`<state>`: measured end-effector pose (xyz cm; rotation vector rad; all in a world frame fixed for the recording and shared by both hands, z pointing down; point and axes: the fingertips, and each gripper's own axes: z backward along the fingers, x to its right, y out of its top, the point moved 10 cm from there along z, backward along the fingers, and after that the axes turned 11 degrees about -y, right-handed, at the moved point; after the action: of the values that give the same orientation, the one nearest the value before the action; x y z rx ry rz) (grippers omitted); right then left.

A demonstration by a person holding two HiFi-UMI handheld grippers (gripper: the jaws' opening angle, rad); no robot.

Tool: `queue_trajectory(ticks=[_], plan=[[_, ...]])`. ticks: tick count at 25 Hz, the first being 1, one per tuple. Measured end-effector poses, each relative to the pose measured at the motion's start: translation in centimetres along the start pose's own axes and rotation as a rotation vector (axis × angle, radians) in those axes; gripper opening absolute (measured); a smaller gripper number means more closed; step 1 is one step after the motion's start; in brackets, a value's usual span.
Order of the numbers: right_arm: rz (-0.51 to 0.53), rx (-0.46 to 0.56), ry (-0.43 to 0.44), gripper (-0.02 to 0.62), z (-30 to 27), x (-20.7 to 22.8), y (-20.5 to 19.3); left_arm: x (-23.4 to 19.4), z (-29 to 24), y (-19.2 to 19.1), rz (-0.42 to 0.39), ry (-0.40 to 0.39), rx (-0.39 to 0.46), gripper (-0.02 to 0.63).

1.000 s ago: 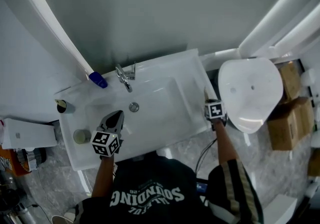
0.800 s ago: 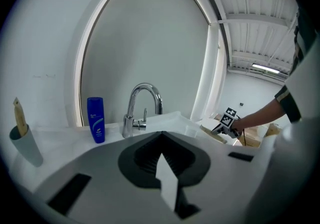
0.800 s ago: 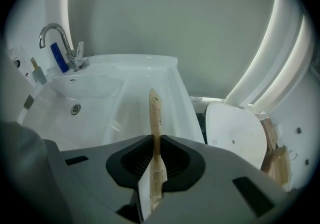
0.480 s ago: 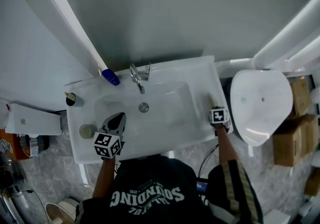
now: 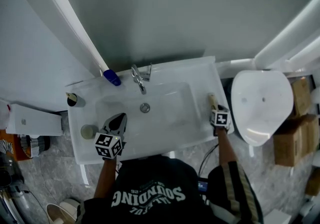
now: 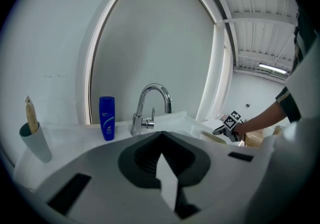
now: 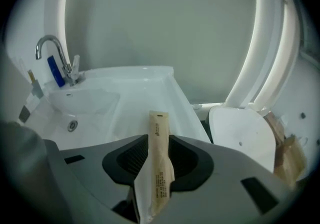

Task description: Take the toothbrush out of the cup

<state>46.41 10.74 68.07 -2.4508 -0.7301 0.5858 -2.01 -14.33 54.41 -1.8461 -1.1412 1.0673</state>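
A tan paper-wrapped toothbrush (image 7: pixel 157 168) lies lengthwise between my right gripper's (image 7: pixel 155 173) jaws. They have just been opening, and there is a dark gap on each side of the packet. In the head view the packet (image 5: pixel 212 101) rests on the sink's right ledge, just ahead of the right gripper (image 5: pixel 215 110). A pale cup (image 6: pixel 36 141) at the sink's back left corner holds another wrapped toothbrush (image 6: pixel 31 113); the cup (image 5: pixel 75 100) also shows from above. My left gripper (image 5: pixel 116 121) hovers over the basin's front left, shut and holding nothing (image 6: pixel 165 173).
The white sink (image 5: pixel 175 68) has a chrome faucet (image 5: pixel 137 78) and a blue bottle (image 5: pixel 111 77) on its back ledge, and a round pale cup-like thing (image 5: pixel 89 131) at front left. A white toilet (image 5: pixel 262 103) and cardboard boxes (image 5: pixel 299 118) stand to the right.
The right gripper has sunk toward the sink's right ledge with the packet, and the packet now shows ahead of it on the ledge. The left gripper has barely moved over the basin.
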Motion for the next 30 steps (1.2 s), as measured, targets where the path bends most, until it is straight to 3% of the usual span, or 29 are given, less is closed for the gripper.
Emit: queue_trajectory(ticks=[4, 7, 11, 16, 21, 30], plan=[[-0.143, 0.118, 0.079, 0.106, 0.5, 0.4, 0.0, 0.1, 0.3, 0.0, 0.0, -0.006, 0.012, 0.0], [-0.179, 0.192, 0.132, 0.089, 2.0, -0.5, 0.6, 0.4, 0.8, -0.4, 0.002, -0.011, 0.018, -0.001], [-0.146, 0.329, 0.13, 0.003, 5.6, -2.5, 2.3, 0.6, 1.6, -0.9, 0.007, -0.007, 0.03, 0.0], [-0.066, 0.496, 0.222, -0.002, 10.6, -7.0, 4.6, 0.5, 2.7, -0.9, 0.005, 0.007, 0.058, 0.0], [-0.052, 0.646, 0.339, -0.002, 16.1, -11.4, 8.7, -0.2, 3.7, -0.5, 0.004, 0.031, 0.097, 0.0], [0.007, 0.753, 0.504, -0.002, 21.3, -18.2, 11.6, -2.0, 6.7, 0.3, 0.01, 0.095, 0.165, -0.001]])
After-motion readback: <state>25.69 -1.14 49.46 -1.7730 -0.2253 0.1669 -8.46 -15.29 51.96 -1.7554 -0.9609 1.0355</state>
